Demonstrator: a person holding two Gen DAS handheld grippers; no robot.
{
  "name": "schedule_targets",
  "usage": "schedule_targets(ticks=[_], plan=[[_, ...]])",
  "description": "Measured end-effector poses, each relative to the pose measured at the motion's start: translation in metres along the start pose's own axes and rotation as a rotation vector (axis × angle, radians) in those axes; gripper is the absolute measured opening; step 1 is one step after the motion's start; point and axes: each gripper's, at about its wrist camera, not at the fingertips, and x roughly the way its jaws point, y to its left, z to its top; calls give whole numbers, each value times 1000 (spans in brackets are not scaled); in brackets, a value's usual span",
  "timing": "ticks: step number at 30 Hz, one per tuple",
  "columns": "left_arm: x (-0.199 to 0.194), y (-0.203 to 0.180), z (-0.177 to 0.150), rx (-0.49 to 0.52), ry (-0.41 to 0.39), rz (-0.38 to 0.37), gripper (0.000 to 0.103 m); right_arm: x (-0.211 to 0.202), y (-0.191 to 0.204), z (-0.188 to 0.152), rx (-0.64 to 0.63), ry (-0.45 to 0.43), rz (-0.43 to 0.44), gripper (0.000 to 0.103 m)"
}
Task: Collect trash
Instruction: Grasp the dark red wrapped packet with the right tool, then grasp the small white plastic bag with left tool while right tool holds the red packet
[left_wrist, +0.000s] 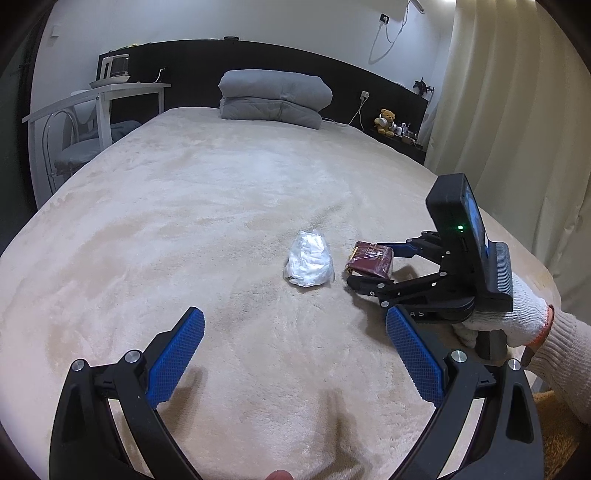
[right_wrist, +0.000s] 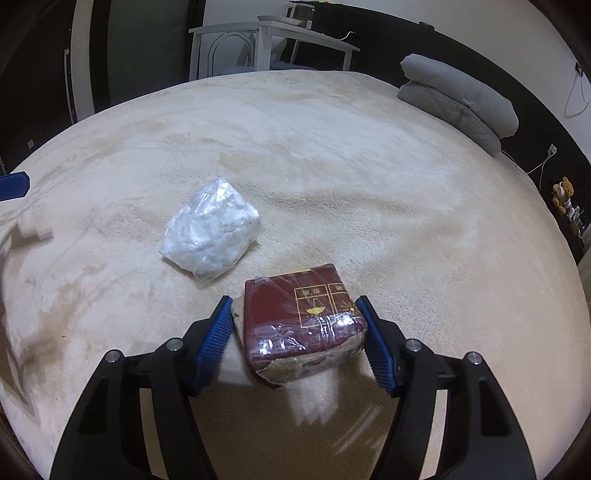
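Observation:
A crumpled clear plastic bag lies on the beige bed cover; it also shows in the right wrist view. A dark red packet wrapped in plastic film sits between the pads of my right gripper, which is shut on it; the packet looks tilted and slightly raised. In the left wrist view the packet and right gripper are at the right of the bag. My left gripper is open and empty, short of the bag.
A folded grey duvet lies at the head of the bed against a black headboard. A white side table with a chair stands left. A curtain hangs right. A teddy bear sits on a shelf.

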Motion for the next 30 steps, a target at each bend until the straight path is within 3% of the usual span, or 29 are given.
schedule_targets(ticks=[22,30], plan=[[81,-19,16,-5,98,73,96,-75,-26,-38,109,-86,11,66],[113,-27,31,-37,112,118,96,-92,-39,-55,119,-97,-27,66]])
